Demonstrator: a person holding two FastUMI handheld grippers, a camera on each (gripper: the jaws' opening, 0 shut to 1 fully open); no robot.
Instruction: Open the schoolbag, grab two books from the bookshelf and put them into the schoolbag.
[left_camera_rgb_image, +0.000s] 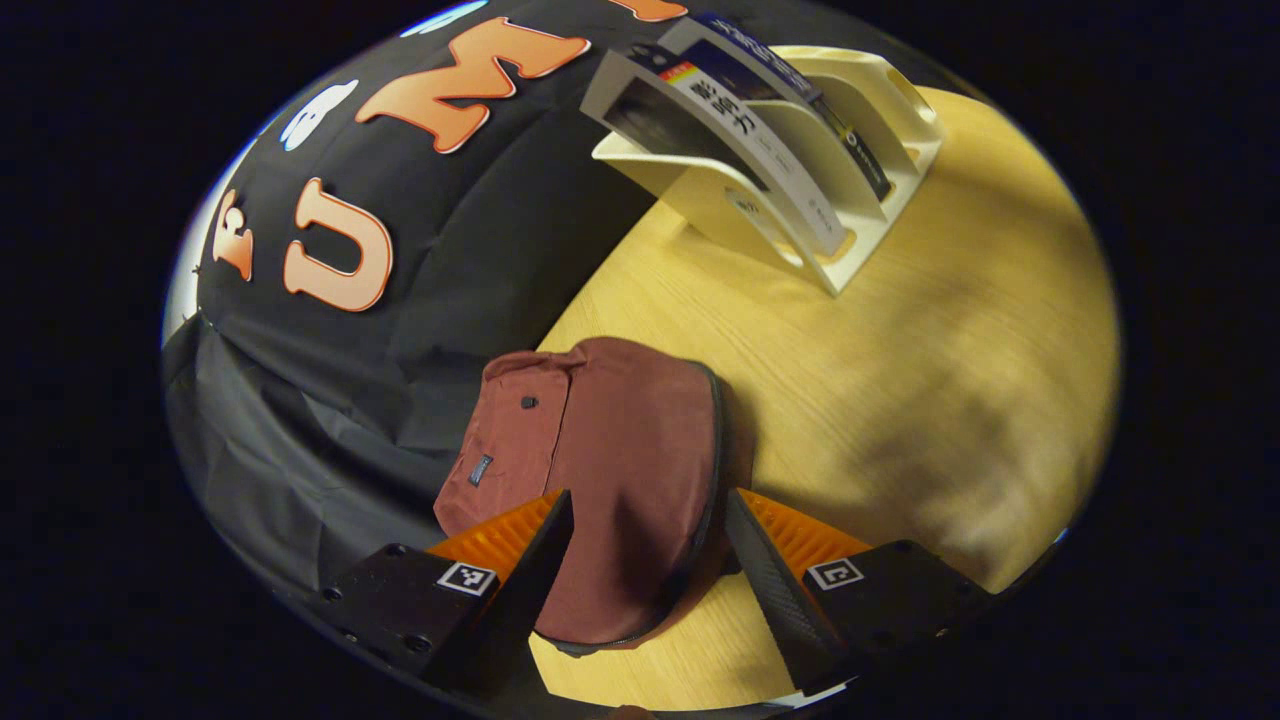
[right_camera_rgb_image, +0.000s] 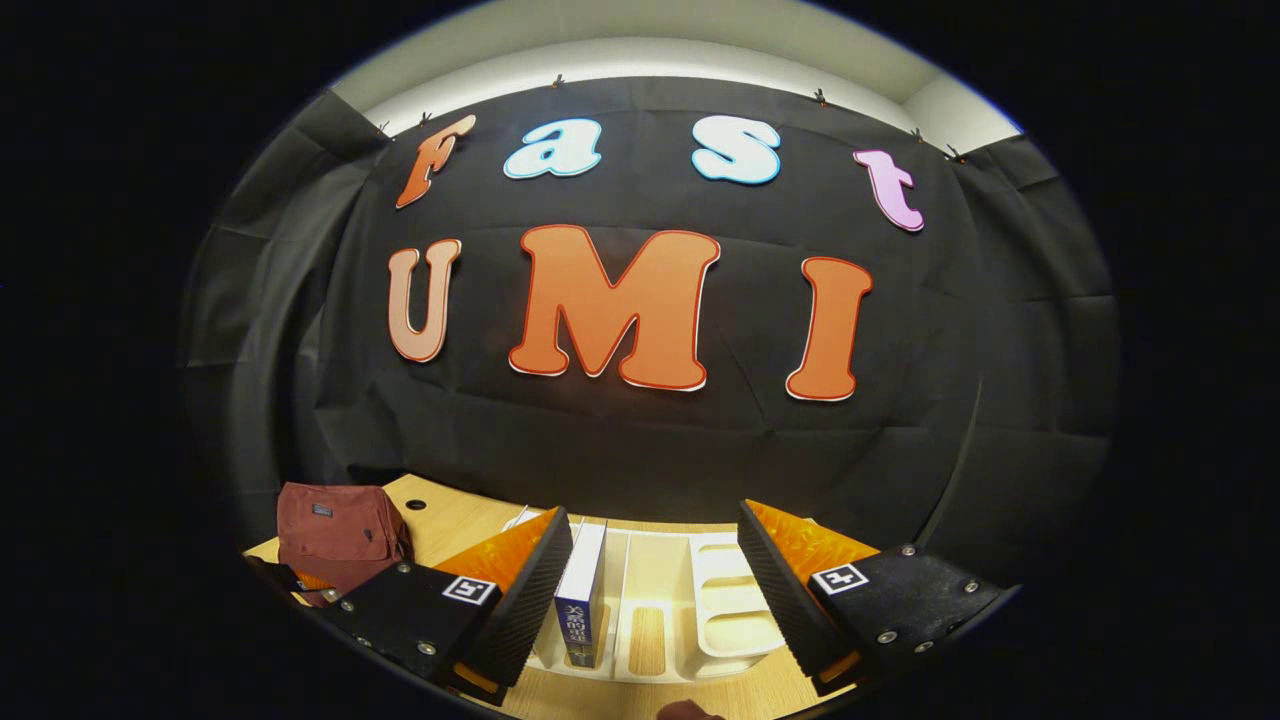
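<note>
Schoolbag (left_camera_rgb_image: 610, 470): its length runs away from your left gripper (left_camera_rgb_image: 648, 560), jaws apart around it.
Books (right_camera_rgb_image: 583, 590): upright in bookshelf (right_camera_rgb_image: 720, 600), between your right gripper's (right_camera_rgb_image: 655, 590) apart jaws.
Surface: wooden table (left_camera_rgb_image: 930, 350).

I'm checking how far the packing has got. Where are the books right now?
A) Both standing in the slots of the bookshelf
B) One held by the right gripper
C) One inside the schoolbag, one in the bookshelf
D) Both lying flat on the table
A: in the left gripper view, two books stand in the bookshelf, the schoolbag lies shut, and both grippers are open.
</note>
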